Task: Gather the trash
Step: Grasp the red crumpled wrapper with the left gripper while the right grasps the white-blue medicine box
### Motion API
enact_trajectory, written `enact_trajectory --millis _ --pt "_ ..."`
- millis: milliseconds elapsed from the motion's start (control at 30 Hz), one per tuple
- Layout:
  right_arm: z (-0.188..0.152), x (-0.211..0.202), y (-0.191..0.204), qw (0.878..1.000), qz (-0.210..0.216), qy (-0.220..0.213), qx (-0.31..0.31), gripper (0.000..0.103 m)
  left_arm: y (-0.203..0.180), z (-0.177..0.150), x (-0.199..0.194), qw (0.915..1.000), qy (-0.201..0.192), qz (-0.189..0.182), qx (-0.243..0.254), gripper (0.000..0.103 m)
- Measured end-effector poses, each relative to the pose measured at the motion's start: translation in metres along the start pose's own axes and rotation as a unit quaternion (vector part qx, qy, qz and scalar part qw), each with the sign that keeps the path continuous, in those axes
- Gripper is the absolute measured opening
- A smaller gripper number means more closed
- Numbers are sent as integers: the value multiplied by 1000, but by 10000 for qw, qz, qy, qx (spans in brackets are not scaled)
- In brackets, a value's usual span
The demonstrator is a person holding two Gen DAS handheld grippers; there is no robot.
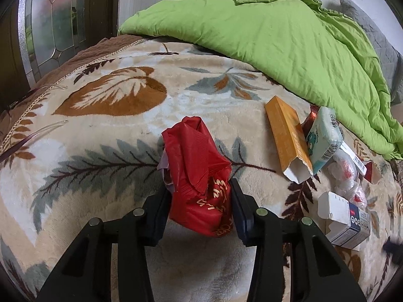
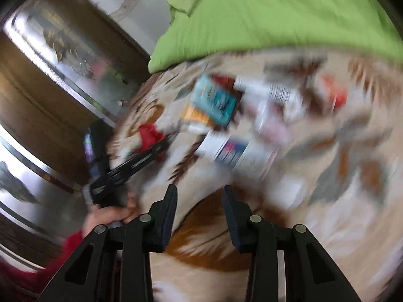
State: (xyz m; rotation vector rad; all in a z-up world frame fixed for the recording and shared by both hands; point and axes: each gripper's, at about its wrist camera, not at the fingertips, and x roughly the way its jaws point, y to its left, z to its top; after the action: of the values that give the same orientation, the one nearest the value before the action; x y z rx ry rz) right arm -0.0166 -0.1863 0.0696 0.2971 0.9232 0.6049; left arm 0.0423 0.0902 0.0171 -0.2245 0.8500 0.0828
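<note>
**Red bag pinched, 5 more scraps waiting to its right**

The left gripper (image 1: 200, 191) has its jaws pinching a crumpled red plastic bag (image 1: 199, 168) on the bed, one pad on each flank of the bag's near end. The bag's long axis runs straight away from the jaws, so they clamp it across its narrow width. It is thin, glossy film, creased and slack, with pale lettering; I judge it will sag when lifted.

The rest of the trash lies to the bag's right on the plush leaf-patterned blanket (image 1: 113, 115): a long orange carton (image 1: 287, 136) with an open end, a soft tissue pack (image 1: 323, 138), crinkled clear wrappers (image 1: 348, 176) and a white box (image 1: 342, 222).

The right gripper (image 2: 199, 193) hangs above the blanket with jaws spread partway and nothing between them. Its view is blurred, but that cluster sits ahead of it, nearer this hand than the left one. A rumpled green duvet (image 1: 264, 30) covers the bed's far side.
</note>
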Motion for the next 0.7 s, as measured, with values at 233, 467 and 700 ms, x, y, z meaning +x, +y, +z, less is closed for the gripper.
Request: enact_trajectory --millis 233,467,700 --pt "25 44 -69 9953 -283 14 922 39 1 0 0 10000 -16 -26 -23 42" --pt "-8 49 -47 9887 759 429 1219 37 1 0 -1 10000 -23 -12 -11 42" --pt "-6 32 1 9993 66 353 38 58 1 0 -3 9999 -60 -76 -24 37"
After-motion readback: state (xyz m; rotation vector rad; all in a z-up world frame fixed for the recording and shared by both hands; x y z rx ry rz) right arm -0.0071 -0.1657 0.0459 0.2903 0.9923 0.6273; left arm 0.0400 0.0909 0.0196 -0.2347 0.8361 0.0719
